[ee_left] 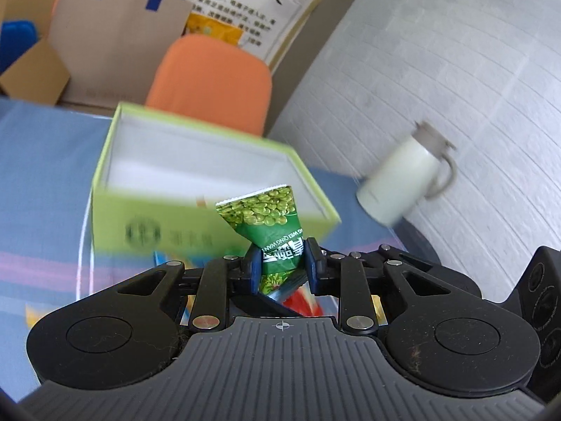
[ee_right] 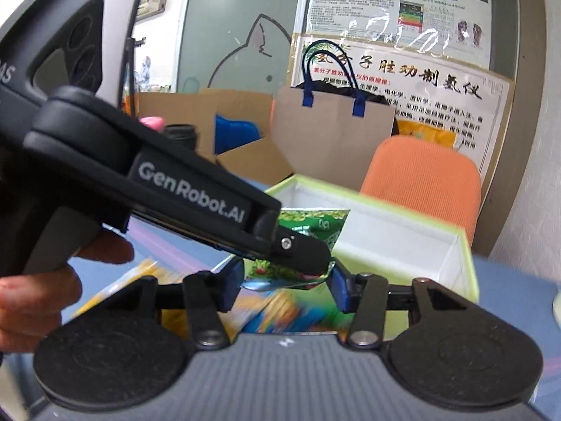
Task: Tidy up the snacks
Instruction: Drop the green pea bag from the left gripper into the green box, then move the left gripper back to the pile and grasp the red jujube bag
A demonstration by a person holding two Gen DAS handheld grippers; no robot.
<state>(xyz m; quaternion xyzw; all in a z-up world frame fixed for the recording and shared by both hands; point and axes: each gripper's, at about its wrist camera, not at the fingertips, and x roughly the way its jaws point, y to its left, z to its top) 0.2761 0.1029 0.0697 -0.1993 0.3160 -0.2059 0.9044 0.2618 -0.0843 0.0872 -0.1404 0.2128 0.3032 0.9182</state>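
Observation:
My left gripper (ee_left: 282, 263) is shut on a green pea snack packet (ee_left: 270, 224) and holds it upright above the table, just in front of an open lime-green box (ee_left: 196, 161) with a white inside. In the right wrist view the left gripper (ee_right: 301, 256) crosses from the left with the green packet (ee_right: 312, 224) near the box (ee_right: 385, 231). My right gripper (ee_right: 285, 287) is open, its blue pads (ee_right: 231, 284) apart, with nothing between them. Other colourful snack packets (ee_right: 277, 312) lie blurred on the table below.
A cream jug with a handle (ee_left: 406, 179) stands right of the box. An orange chair (ee_left: 214, 80) is behind the table. A paper bag (ee_right: 329, 129) and cardboard boxes (ee_right: 252, 161) stand further back. The table has a blue cloth (ee_left: 42, 175).

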